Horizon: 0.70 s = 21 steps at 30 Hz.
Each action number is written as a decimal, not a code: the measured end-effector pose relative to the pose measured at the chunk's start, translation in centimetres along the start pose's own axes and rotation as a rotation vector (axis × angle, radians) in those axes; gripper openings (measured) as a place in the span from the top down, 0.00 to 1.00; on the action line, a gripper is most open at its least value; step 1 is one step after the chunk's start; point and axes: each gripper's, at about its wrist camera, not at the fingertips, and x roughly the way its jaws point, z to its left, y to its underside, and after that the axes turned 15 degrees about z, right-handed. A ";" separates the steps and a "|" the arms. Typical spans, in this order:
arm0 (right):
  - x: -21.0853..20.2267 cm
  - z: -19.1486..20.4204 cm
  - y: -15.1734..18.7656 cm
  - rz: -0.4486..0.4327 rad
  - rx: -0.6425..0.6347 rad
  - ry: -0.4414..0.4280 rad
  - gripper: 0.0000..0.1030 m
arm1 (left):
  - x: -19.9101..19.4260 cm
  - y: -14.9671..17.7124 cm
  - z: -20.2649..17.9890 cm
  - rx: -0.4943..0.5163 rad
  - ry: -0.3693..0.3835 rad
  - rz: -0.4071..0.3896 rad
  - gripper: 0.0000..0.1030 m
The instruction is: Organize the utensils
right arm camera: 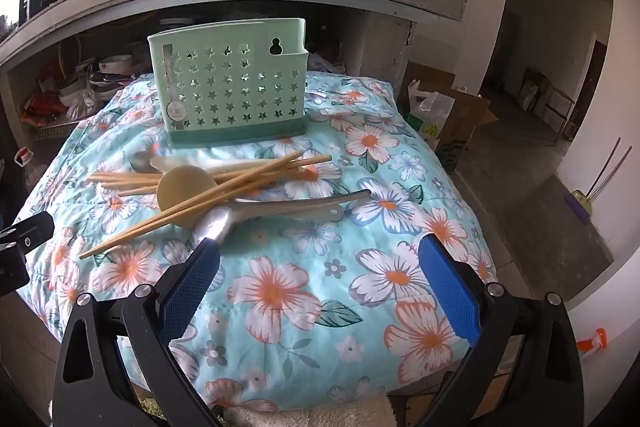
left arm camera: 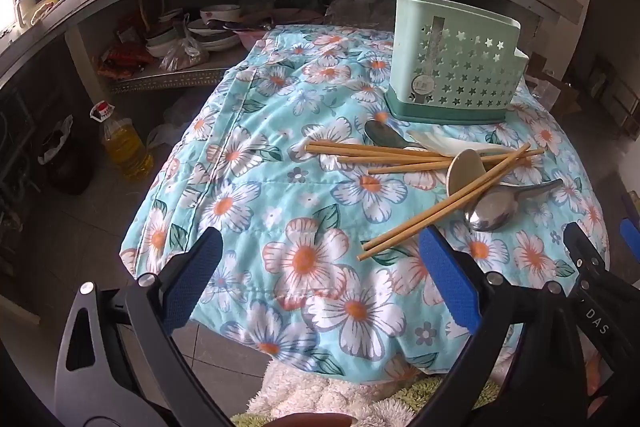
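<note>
Both gripper (left arm camera: 320, 259) (right arm camera: 320, 259) sets level, spread

the quilt (right arm camera: 360, 291) is light blue with white, orange-centred flowers and green leaves. at 12 o'clock, the utensil holder (right arm camera: 232, 87) is mint green with star cut-outs and a darker green base. chopsticks (right arm camera: 192, 205) tan, ladle (right arm camera: 180, 191) beige, spoon (right arm camera: 280, 207) silver. gripper pads (right arm camera: 448, 291) blue.
</note>
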 end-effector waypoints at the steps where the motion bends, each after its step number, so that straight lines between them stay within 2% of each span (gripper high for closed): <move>1: 0.0 0.0 0.0 0.000 0.000 -0.001 0.06 | 0.0 0.0 0.0 0.000 0.002 -0.002 0.08; 21: 0.0 0.0 -0.2 0.006 -0.002 0.001 0.06 | 0.3 0.2 0.9 -0.006 -0.005 0.009 0.08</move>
